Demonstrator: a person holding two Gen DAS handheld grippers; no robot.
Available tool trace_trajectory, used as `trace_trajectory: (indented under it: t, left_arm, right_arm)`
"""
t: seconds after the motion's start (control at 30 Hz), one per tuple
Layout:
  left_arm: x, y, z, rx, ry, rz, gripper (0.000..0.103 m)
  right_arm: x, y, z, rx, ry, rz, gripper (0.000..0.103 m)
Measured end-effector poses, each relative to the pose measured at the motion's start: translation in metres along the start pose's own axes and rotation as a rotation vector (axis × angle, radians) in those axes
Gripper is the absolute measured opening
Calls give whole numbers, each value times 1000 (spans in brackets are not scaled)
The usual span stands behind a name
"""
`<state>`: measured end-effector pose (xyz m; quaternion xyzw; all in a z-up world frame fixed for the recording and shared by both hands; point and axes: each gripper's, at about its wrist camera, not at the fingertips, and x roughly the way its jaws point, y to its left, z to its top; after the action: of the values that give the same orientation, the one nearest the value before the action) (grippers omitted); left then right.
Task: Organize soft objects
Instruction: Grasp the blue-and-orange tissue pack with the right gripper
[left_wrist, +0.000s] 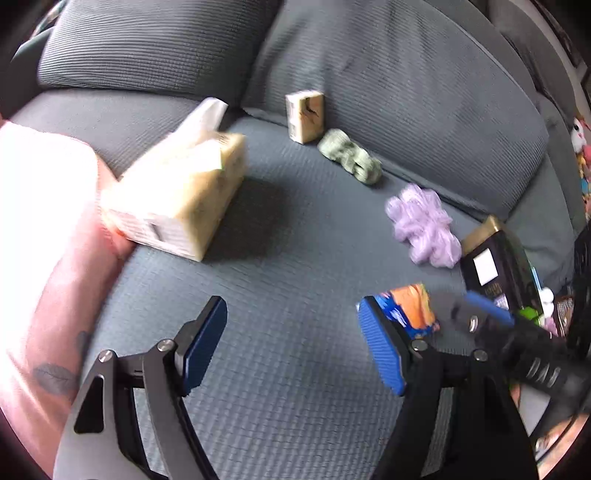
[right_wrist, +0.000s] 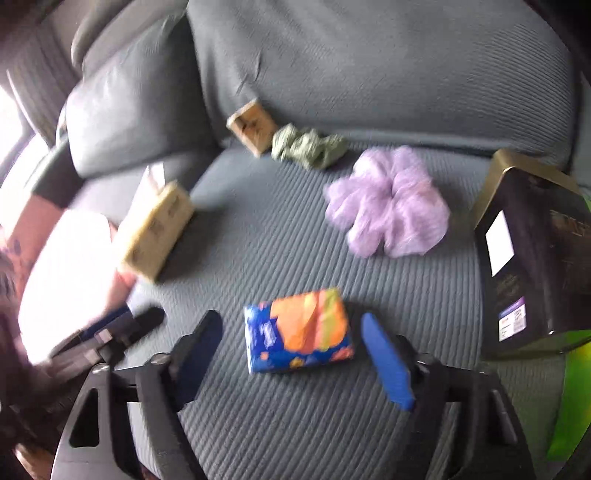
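Note:
On a grey sofa seat (left_wrist: 295, 258) lie a beige tissue pack (left_wrist: 177, 199) (right_wrist: 155, 229), a small tan box (left_wrist: 306, 116) (right_wrist: 251, 127), a green crumpled cloth (left_wrist: 351, 157) (right_wrist: 308, 147), a lilac mesh puff (left_wrist: 424, 225) (right_wrist: 388, 201) and a blue-and-orange tissue packet (left_wrist: 410, 310) (right_wrist: 299, 330). My left gripper (left_wrist: 291, 350) is open and empty over the seat. My right gripper (right_wrist: 291, 354) is open, its blue fingers on either side of the packet and a little nearer than it, apart from it. The right gripper also shows in the left wrist view (left_wrist: 517, 332).
A pink cushion (left_wrist: 40, 240) (right_wrist: 70, 273) lies at the left. A black-and-gold box (left_wrist: 495, 258) (right_wrist: 535, 258) stands at the right, with a green object (right_wrist: 572, 387) beside it. Grey back cushions (left_wrist: 147, 40) (right_wrist: 369, 66) rise behind. The left gripper's arm shows in the right wrist view (right_wrist: 110, 332).

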<state>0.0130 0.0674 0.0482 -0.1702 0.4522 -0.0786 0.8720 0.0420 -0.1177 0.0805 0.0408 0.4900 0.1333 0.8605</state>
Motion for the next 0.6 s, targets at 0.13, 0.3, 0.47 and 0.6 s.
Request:
trace_trajectory:
  t: [0.13,0.3,0.47,0.6]
  left_arm:
    - [23,-19,-10,28,107,-100,73]
    - [47,-31,-18,46,169,-100,68]
    - [53,-30,-13,10,176,-172,57]
    - [52,-32,-13,23,180,-221,32]
  right_arm:
    - [16,-18,5,71,14,16,82]
    - [37,-26,1,125,79,102,82]
    - [56,-26,-4,137,138,149,72]
    - [58,-25,-5,135,118,157,65]
